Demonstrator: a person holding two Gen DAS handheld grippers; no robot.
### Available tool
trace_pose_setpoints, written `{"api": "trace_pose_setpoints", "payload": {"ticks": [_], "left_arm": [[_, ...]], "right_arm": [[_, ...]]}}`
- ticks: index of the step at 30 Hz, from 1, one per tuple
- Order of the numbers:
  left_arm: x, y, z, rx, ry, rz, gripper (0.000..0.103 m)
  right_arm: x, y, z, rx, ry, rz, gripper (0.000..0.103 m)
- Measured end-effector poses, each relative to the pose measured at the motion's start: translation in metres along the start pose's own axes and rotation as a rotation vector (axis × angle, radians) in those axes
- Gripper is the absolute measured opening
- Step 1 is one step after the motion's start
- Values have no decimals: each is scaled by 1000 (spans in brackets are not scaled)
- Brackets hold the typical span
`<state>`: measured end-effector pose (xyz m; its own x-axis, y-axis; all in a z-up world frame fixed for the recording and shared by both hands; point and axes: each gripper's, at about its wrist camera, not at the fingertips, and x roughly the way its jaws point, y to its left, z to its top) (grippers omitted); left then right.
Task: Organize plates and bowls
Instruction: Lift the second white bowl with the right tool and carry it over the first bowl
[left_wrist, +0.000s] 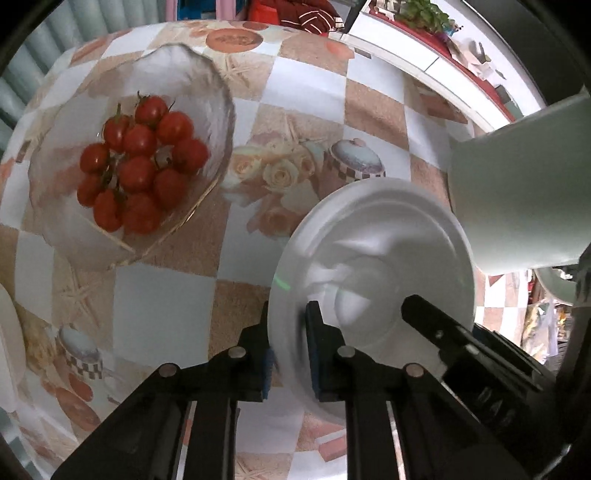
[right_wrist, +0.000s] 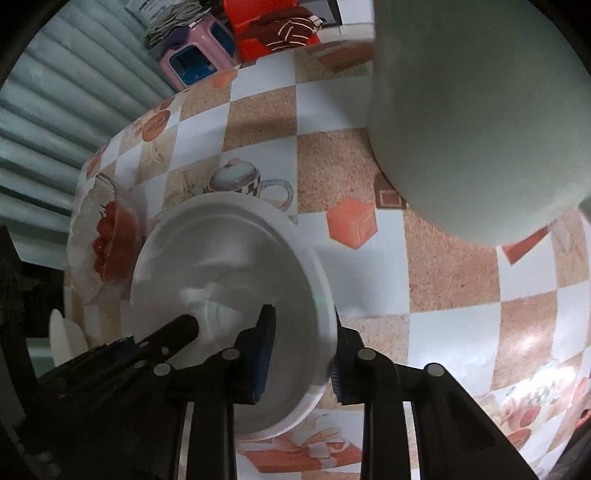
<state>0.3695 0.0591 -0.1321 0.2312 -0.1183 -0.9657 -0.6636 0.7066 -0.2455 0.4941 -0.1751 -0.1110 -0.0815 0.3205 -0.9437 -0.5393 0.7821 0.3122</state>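
A white bowl (left_wrist: 373, 258) hangs over the checked tablecloth, gripped on opposite sides. My left gripper (left_wrist: 290, 350) is shut on its left rim, one finger outside and one inside. My right gripper (right_wrist: 303, 354) is shut on its right rim in the right wrist view, where the bowl (right_wrist: 229, 258) fills the centre left. The other gripper's finger (left_wrist: 424, 314) shows inside the bowl. A second large pale bowl or pot (left_wrist: 517, 184) stands close at the right, also seen in the right wrist view (right_wrist: 472, 118).
A glass bowl of cherry tomatoes (left_wrist: 136, 166) stands at the left on the tablecloth (left_wrist: 314, 92). A white plate rim (left_wrist: 9, 332) shows at the far left edge. A pink stool (right_wrist: 199, 59) and red cloth lie beyond the table's far edge.
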Motion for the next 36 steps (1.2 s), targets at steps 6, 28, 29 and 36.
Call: {"api": "trace_pose_setpoints", "payload": {"ticks": [6,28,29,36], "left_arm": [[-7,-2,-29,64,13,23,16],[-40,68,-197,90,121,65,18],[-42,73,-204,84,122,67,19],[-43,109,-237,52,128,75,21]], "right_arm": [[0,-4,-19,13,29,5,20],[3,63,-178,-90,199,-13,20],[5,65,-185,-101,202,-19,20],[11,97,-199,-149,225,-57,20]]}}
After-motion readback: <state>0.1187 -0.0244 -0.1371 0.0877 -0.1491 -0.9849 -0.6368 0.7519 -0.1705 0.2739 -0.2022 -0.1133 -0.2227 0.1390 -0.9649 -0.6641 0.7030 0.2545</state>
